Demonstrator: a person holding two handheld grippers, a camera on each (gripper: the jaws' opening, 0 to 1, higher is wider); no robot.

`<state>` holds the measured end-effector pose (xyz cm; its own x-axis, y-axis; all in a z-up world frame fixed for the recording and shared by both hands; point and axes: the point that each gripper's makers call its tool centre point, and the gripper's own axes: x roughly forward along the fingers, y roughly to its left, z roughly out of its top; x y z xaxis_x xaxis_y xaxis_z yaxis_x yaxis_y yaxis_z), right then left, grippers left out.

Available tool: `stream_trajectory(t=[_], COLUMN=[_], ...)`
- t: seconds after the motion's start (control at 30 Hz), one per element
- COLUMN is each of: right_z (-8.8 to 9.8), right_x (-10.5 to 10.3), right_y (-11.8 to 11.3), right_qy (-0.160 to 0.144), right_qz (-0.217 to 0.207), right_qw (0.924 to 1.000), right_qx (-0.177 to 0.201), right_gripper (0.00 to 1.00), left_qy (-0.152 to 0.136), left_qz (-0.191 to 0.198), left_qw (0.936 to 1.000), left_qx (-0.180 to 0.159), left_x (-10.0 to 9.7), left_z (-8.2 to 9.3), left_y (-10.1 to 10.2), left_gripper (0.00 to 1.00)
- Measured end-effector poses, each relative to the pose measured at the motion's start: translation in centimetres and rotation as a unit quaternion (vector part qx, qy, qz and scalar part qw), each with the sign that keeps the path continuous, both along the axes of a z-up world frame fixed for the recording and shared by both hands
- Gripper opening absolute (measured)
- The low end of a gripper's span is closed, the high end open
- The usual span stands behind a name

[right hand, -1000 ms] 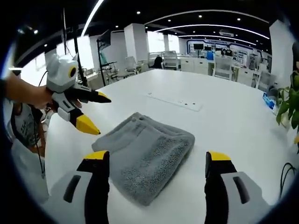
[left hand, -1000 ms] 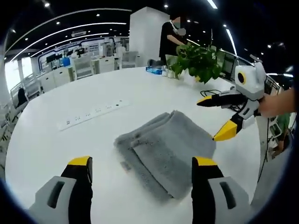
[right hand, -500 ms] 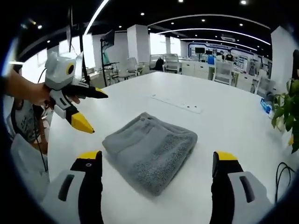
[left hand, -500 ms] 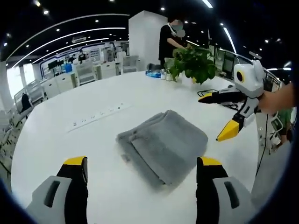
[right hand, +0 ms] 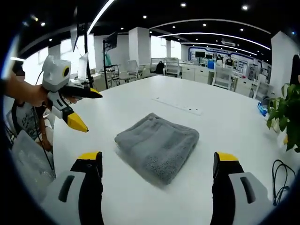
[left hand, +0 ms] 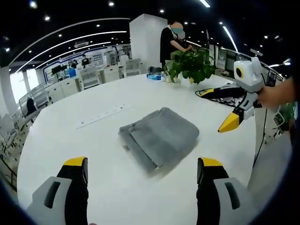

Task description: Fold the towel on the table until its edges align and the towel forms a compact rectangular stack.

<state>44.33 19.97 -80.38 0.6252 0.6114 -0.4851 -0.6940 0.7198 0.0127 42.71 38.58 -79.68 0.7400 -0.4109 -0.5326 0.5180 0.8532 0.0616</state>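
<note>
A grey towel (left hand: 159,137) lies folded into a thick rectangular stack on the white table (left hand: 70,145); in the right gripper view the towel (right hand: 157,146) sits between my two jaws, farther off. My left gripper (left hand: 143,176) is open and held above the table, short of the towel. My right gripper (right hand: 157,173) is open too, holding nothing. The right gripper (left hand: 220,110) enters the left gripper view from the right, jaws spread. The left gripper (right hand: 86,110) shows at the left of the right gripper view, jaws spread, in a hand.
A white power strip (left hand: 104,116) lies on the table beyond the towel. A potted plant (left hand: 190,65) and a black cable (left hand: 208,92) sit at the far edge, with a person (left hand: 172,40) standing behind. Desks and chairs fill the room beyond.
Both grippers have pulled back and risen from the towel, so it looks smaller and farther away in both views. The towel lies still on the table.
</note>
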Motion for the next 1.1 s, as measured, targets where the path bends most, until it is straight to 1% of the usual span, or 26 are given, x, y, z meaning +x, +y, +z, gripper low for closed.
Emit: stream_trajectory(t=[0.07,0.2,0.3,0.4,0.47,0.57,0.6,0.67,0.7,0.77,0.87,1.03,1.1], right_z=[0.2,0.4,0.3,0.6,0.5,0.5,0.4,0.4,0.2,0.3,0.4,1.0,0.9], right_x=[-0.5,-1.7,-2.2,-2.9,-3.4,-4.4,-4.6,-5.0,-5.2,-5.5,-6.0,-7.0,-7.3], right_y=[-0.3,-0.5,-0.7,-0.9,-1.0,-1.1,-1.2,-1.2,-1.3,-1.2,-1.1,-0.6,-0.3], right_qy=[-0.001,-0.006,-0.01,-0.015,-0.015,-0.016,-0.013,-0.01,-0.009,-0.009,-0.009,-0.024,-0.027], right_qz=[-0.005,-0.009,-0.009,-0.018,-0.02,-0.027,-0.034,-0.035,-0.037,-0.037,-0.035,-0.026,-0.018], right_qw=[1.0,0.9999,0.9998,0.9994,0.9994,0.9989,0.9984,0.9978,0.9979,0.9977,0.9976,0.9973,0.9974], right_qx=[0.005,0.013,0.011,0.024,0.026,0.035,0.043,0.055,0.052,0.055,0.058,0.064,0.065], right_gripper=[0.99,0.99,0.99,0.99,0.99,0.99,0.99,0.99,0.99,0.99,0.99,0.99,0.99], left_qy=[-0.002,-0.004,-0.012,-0.018,-0.02,-0.024,-0.023,-0.018,-0.019,-0.02,-0.018,-0.029,-0.027], left_qz=[0.008,0.024,0.024,0.025,0.031,0.036,0.037,0.047,0.052,0.059,0.061,0.07,0.076], left_qw=[0.9999,0.9996,0.9996,0.9995,0.9992,0.9989,0.9989,0.9983,0.9981,0.9974,0.9975,0.9966,0.9962], left_qx=[-0.013,-0.015,-0.008,-0.005,-0.017,-0.017,-0.019,-0.028,-0.029,-0.036,-0.031,-0.031,-0.033], left_x=[-0.7,-1.4,-2.1,-2.8,-3.3,-4.2,-4.3,-4.7,-4.8,-5.2,-6.1,-7.7,-7.9], left_z=[0.1,-0.1,0.1,0.3,0.5,0.4,0.3,0.1,0.0,0.0,-0.4,-0.8,-1.2], left_y=[-0.1,0.4,0.3,0.5,0.4,0.6,0.6,0.8,1.0,1.2,1.3,1.3,1.5], left_gripper=[0.99,0.99,0.99,0.99,0.99,0.99,0.99,0.99,0.99,0.99,0.99,0.99,0.99])
